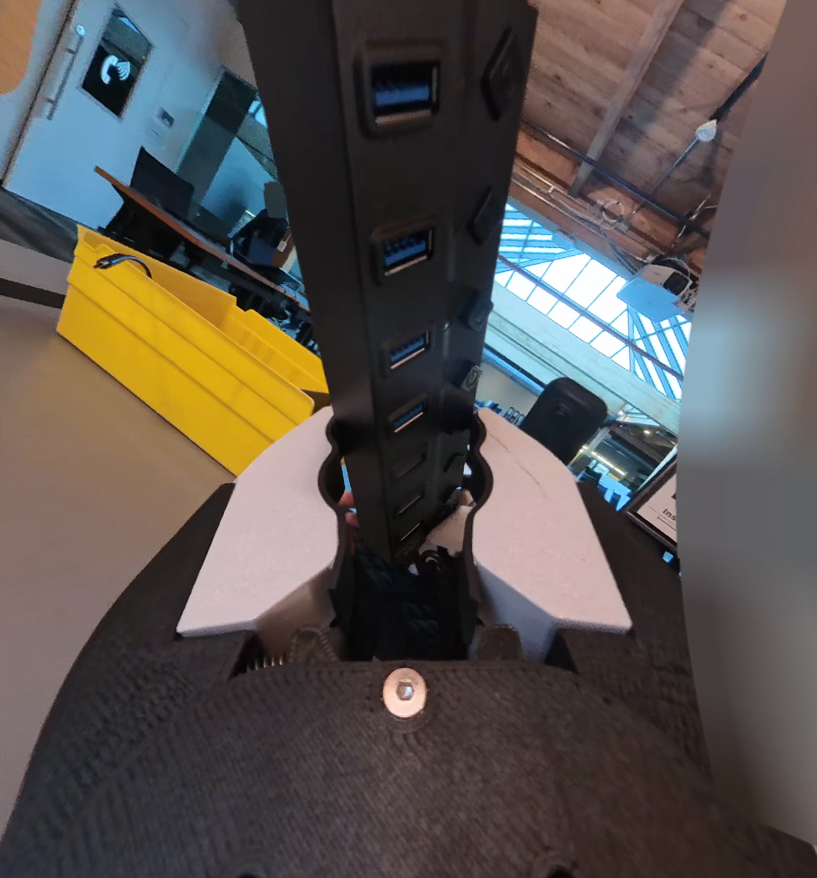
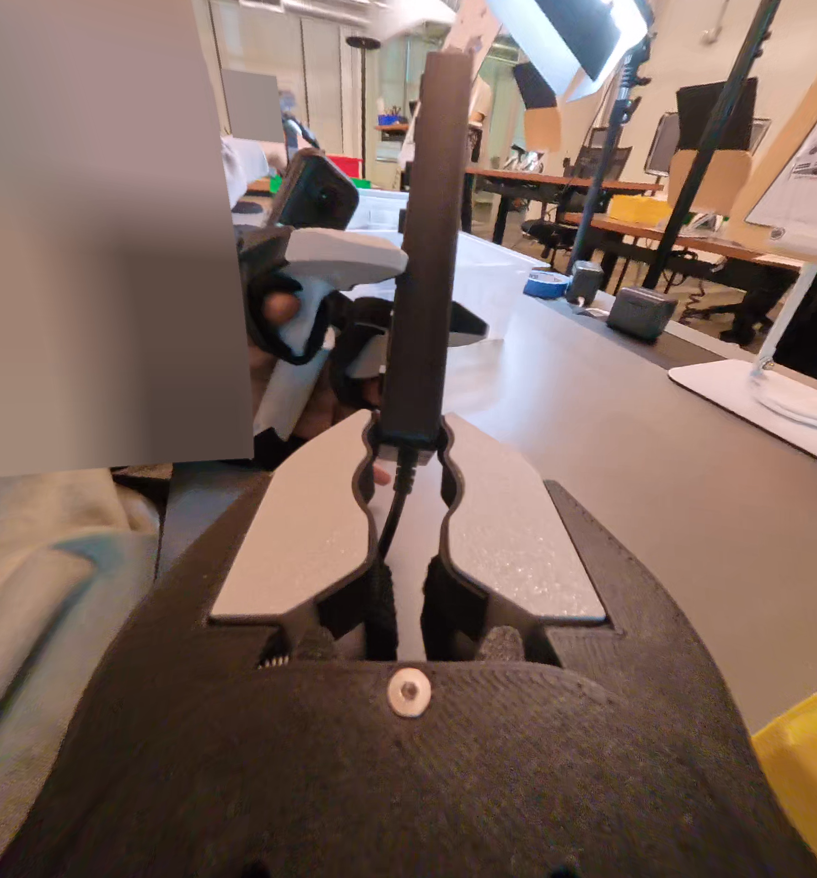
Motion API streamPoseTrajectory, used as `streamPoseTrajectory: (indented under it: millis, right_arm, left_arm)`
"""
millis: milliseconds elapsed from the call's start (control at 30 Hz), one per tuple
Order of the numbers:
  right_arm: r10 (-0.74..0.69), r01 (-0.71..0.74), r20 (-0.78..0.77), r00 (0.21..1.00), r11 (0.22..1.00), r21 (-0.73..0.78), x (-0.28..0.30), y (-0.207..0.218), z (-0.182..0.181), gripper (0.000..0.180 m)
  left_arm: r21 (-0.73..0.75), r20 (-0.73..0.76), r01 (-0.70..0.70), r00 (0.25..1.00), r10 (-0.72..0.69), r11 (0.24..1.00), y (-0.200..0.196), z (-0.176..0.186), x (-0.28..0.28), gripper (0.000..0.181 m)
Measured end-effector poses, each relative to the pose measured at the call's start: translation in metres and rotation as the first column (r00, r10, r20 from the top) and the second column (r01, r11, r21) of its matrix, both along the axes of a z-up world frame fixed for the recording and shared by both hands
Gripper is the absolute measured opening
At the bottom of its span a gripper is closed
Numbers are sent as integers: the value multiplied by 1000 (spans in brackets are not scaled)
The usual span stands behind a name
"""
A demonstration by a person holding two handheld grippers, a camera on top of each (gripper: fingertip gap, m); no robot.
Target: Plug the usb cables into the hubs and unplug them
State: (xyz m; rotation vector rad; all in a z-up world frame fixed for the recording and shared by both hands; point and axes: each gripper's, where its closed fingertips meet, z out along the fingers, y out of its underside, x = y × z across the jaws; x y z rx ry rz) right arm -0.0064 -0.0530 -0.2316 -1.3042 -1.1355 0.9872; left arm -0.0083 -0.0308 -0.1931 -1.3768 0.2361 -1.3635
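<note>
Both grippers are closed on one long black usb hub (image 1: 411,266), which stands up in the air above the grey table (image 1: 64,475). Its side with the row of blue ports (image 1: 399,90) faces the left wrist camera. The left gripper (image 1: 404,442) clamps the hub low on its body between its grey fingers (image 1: 278,513). In the right wrist view, the right gripper (image 2: 406,434) pinches the lower end of the hub (image 2: 425,285), where a black cable (image 2: 397,499) goes out and hangs down between its fingers (image 2: 302,532). The left gripper (image 2: 411,294) appears there from the side, holding the hub higher up. A yellow bin (image 1: 183,347) sits on the table to the left, with a cable end (image 1: 116,262) over its rim
</note>
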Motion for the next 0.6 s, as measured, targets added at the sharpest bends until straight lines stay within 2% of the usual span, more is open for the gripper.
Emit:
streamPoseTrajectory:
  millis: [100, 133, 200, 233, 267, 300, 367, 400, 500, 600]
  right_arm:
    - [59, -60, -22, 998, 996, -67, 4, -4, 1, 23]
    - [83, -86, -23, 996, 989, -120, 7, -5, 0, 23]
    - [106, -108, -21, 994, 970, -218, 17, -3, -3, 23]
    - [126, -127, -23, 992, 957, -261, 22, -4, -5, 23]
    - [140, -141, -27, 990, 940, -312, 27, -4, -6, 23]
    - [149, -147, -22, 989, 920, -362, 31, -3, -9, 23]
    - [168, -146, 12, 986, 891, -429, 37, -3, -16, 23]
    - [174, -138, 42, 984, 885, -446, 39, -3, -21, 23]
    - [222, -133, 132, 966, 866, -483, 40, -6, -31, 23]
    - [284, -155, 188, 940, 849, -506, 36, -13, -33, 23]
  left_arm:
    - [61, -57, 55, 997, -51, 997, -7, 3, 1, 51]
    - [127, -89, 37, 996, -26, 991, -8, 9, -4, 62]
    - [313, -233, -92, 957, 170, 945, -4, 16, -24, 93]
    - [434, -324, -152, 893, 311, 888, -2, 17, -36, 107]
    - [578, -400, -174, 791, 463, 797, -1, 19, -48, 111]
    - [721, -428, -154, 668, 609, 676, -4, 22, -58, 111]
    - [899, -404, 21, 424, 811, 437, -13, 25, -64, 108]
    - [914, -406, 146, 323, 855, 379, -17, 19, -60, 106]
    - [786, -458, 502, 82, 885, 361, -16, -15, -44, 106]
    - [624, -428, 704, -56, 902, 340, -7, -41, -27, 107]
